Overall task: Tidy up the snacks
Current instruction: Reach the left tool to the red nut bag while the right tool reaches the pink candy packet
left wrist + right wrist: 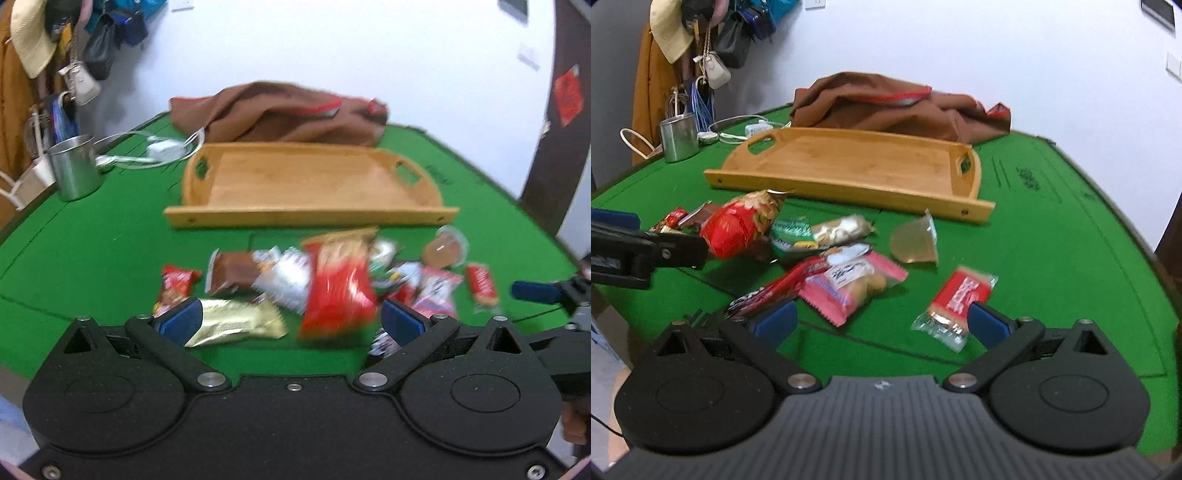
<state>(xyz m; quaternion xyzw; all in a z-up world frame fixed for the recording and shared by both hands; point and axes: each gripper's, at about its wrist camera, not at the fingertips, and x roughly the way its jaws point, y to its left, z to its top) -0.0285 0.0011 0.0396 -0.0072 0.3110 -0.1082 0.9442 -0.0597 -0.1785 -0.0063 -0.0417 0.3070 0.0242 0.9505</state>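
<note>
While both sets of blue pads stand spread with nothing between them, the left hand-held gripper (290, 321) hovers low over the snack pile and the right hand-held gripper (882, 321) hangs over the near green surface (1052, 229). Just ahead of the left one lie one gold foil packet (236, 325), long axis running crosswise, and one large red bag (338, 284) pointing away towards the tray. Beyond them sit a brown wrapper (232, 275) and a small red packet (175, 286). By the right one's right pad lies one red bar (960, 299), slanting away to the right; by its left pad, a pink biscuit pack (855, 286). One clear jelly cup (916, 242) lies tipped farther ahead. Printing is too blurred to read. One wooden tray (849, 162) lies crosswise beyond the pile.
</note>
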